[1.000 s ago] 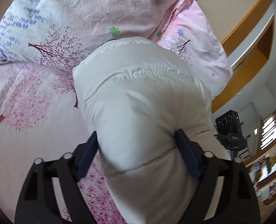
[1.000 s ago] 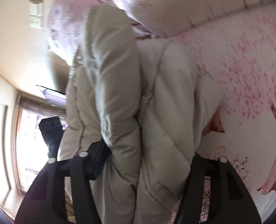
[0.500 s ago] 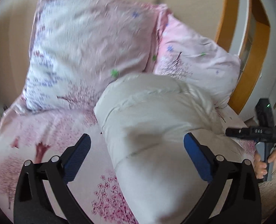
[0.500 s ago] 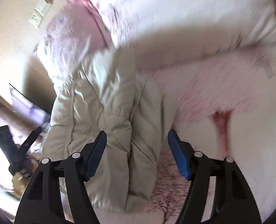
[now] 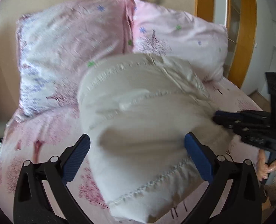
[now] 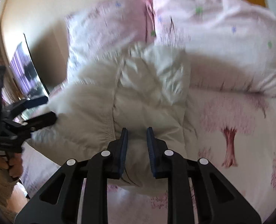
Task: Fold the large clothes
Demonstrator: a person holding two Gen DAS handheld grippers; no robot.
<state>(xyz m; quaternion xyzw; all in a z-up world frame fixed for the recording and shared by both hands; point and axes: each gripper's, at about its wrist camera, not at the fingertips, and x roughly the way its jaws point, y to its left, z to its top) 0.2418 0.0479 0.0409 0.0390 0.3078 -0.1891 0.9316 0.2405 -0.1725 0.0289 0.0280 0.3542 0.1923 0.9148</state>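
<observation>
Left gripper (image 5: 137, 147) fingers spread wide, holding nothing — folded white puffer jacket (image 5: 143, 115) lies between them on pink tree-print bedsheet (image 5: 44, 130). Right gripper (image 6: 137, 139) fingers nearly closed, gap visible, over jacket edge. Two pillows (image 5: 72, 37) beyond. No legible writing.

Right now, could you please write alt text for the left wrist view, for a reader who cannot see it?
A folded cream quilted jacket lies on a bed with a pink blossom-print sheet, between the wide-open blue-padded fingers of the left gripper. Two pink pillows rest against the wall behind it, and the right gripper enters at the right edge.
</observation>
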